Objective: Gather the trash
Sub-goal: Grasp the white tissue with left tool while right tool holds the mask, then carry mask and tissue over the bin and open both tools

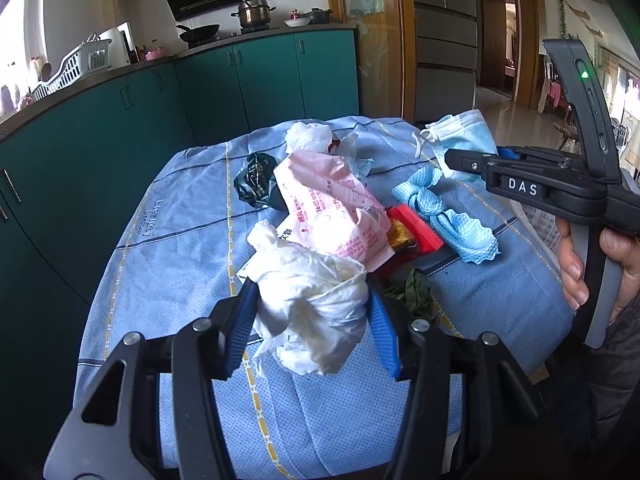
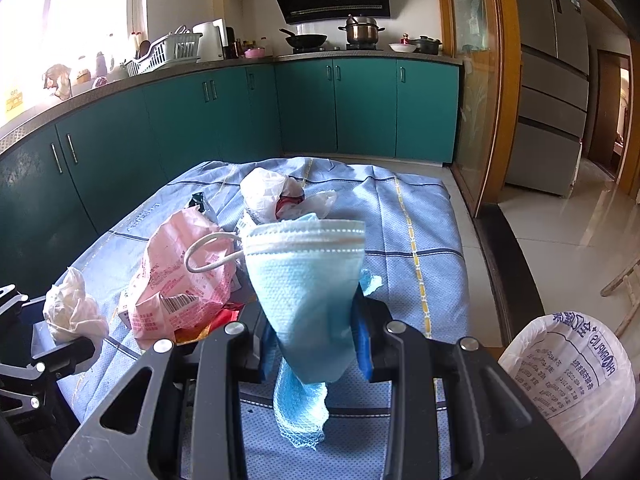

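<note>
Kitchen tabletop [image 1: 152,216] under blue cloth, strewn with trash: left fingers [image 1: 312,312] clamped on white crumpled tissue [image 1: 316,300], right fingers [image 2: 316,344] clamped on blue face mask [image 2: 308,280] standing up between them, white bag [image 2: 580,380] just right of right fingers, nearer that hand.

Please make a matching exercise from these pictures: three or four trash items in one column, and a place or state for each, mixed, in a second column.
Column 1
1. white crumpled tissue
2. blue face mask
3. pink plastic bag
4. red packet

Column 2
A. lying on the cloth, partly under the pink bag
B. held in the right tongs
C. lying loose, mid-cloth
D. held in the left tongs

Pairs: 1-D, 2-B, 3-C, 4-A
</note>
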Tool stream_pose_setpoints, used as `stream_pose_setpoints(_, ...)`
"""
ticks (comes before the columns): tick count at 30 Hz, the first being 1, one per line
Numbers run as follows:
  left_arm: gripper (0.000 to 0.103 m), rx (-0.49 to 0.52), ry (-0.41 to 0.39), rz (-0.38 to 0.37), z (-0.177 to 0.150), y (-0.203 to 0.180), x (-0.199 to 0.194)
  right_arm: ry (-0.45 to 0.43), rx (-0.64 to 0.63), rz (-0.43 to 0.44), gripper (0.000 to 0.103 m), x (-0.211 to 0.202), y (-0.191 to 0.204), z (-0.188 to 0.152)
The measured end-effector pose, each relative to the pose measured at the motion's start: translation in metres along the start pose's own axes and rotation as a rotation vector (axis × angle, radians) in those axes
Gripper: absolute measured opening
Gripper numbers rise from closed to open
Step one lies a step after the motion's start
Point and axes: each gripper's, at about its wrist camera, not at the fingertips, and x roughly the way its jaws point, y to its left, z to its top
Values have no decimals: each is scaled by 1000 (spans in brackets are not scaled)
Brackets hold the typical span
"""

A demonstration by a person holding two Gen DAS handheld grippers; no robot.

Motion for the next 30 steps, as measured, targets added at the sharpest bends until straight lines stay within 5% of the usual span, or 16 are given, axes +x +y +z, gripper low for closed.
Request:
stream_pose_setpoints(8,53,-8,-8,-8,4,-1,-1,-17,28,-33,32,-7,-10,0)
stream_pose_setpoints(18,53,-12,-49,-126,26,-25,-6,-43,208,-217,32,-51,-98,-25)
stream_pose_setpoints(24,53,37,-49,-254,41,-74,3,44,342,-349,32,-64,-149,-54)
stream_pose_setpoints(28,53,61,-26,-310,44,-97,12,190,402,-401,33,-55,-172,-75)
stream_pose_setpoints(30,53,68,-19,-338,48,-106,18,247,454,-422,47,-49,-183,-83)
